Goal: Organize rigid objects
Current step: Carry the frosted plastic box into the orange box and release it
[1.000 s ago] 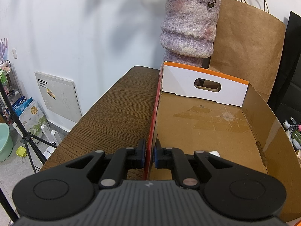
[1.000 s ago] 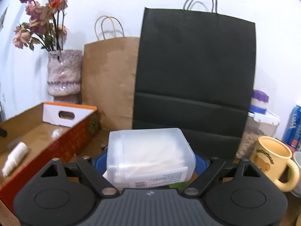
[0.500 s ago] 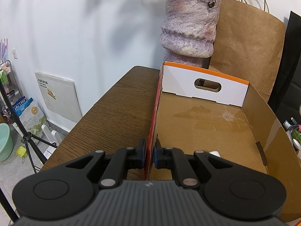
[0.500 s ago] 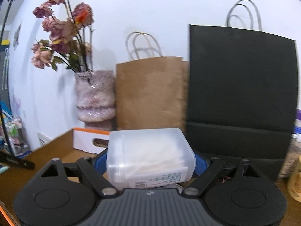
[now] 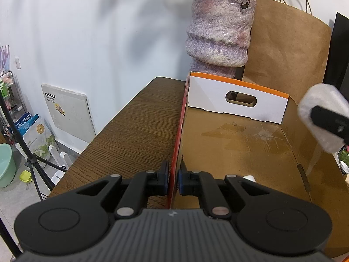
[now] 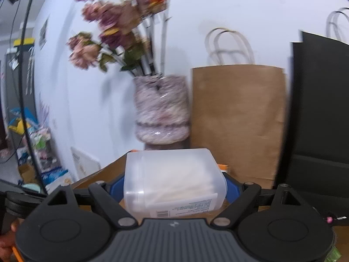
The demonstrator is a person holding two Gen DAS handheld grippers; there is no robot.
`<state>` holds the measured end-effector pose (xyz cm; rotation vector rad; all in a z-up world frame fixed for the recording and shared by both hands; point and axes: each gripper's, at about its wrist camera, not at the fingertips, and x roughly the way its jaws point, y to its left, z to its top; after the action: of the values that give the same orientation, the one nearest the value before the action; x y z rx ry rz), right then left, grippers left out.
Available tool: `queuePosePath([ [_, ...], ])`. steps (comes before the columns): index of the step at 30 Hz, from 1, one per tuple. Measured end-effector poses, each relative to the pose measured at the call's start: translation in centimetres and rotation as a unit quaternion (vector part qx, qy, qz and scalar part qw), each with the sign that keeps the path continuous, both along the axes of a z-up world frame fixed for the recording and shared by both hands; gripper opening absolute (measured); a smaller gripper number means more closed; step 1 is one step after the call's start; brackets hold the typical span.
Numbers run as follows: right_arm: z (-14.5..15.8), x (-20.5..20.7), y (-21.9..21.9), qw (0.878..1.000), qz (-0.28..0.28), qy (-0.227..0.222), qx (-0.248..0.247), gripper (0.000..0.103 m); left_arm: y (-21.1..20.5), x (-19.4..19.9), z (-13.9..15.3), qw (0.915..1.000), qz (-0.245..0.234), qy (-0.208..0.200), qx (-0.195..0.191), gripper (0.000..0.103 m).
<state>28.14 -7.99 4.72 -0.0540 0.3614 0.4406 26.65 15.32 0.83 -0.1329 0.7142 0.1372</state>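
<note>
Swung leftward since the earlier frame, the right hand-held gripper (image 6: 174,185) now faces the vase (image 6: 161,109) and brown paper bag (image 6: 237,120), its jaws clamping the translucent plastic container (image 6: 172,179) at lower centre. Left hand-held gripper (image 5: 173,178): jaws narrow, pinching the cardboard box (image 5: 240,148) wall on the bench (image 5: 135,135).

Mottled purple-pink vase (image 5: 219,24), brown paper bag (image 5: 288,50), orange-rimmed white-and-brown cardboard box (image 5: 237,100).
</note>
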Motion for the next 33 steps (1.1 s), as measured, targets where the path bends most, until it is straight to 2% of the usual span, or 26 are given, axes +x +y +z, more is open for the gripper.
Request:
queuePosePath([
  [5, -0.2, -0.2, 2.7, 0.998, 0.033, 0.01, -0.047, 0.086, 0.0, 0.0, 0.0, 1.0, 0.0, -0.002, 0.001, 0.01],
  [11, -0.6, 0.4, 3.2, 0.997, 0.034, 0.038, -0.059, 0.086, -0.2, -0.1, -0.1, 1.0, -0.001, -0.003, 0.002, 0.01],
  [18, -0.8, 0.6, 3.3, 0.996, 0.036, 0.047, -0.066, 0.087, -0.1, 0.0, -0.1, 1.0, -0.001, -0.003, 0.002, 0.01],
  [19, -0.8, 0.6, 3.4, 0.996, 0.033, 0.048, -0.069, 0.09, -0.2, -0.1, -0.1, 1.0, -0.001, -0.003, 0.002, 0.01],
  [20, -0.7, 0.6, 3.4, 0.996, 0.029, 0.046, -0.07, 0.099, -0.1, -0.1, -0.1, 1.0, -0.001, -0.003, 0.002, 0.01],
  [21, -0.7, 0.6, 3.4, 0.996, 0.024, 0.044, -0.07, 0.103, -0.1, 0.0, -0.1, 1.0, -0.001, -0.002, 0.002, 0.01],
  [33, -0.6, 0.5, 3.1, 0.997, 0.015, 0.037, -0.068, 0.103, -0.1, -0.1, -0.1, 1.0, 0.0, -0.003, 0.003, 0.01],
])
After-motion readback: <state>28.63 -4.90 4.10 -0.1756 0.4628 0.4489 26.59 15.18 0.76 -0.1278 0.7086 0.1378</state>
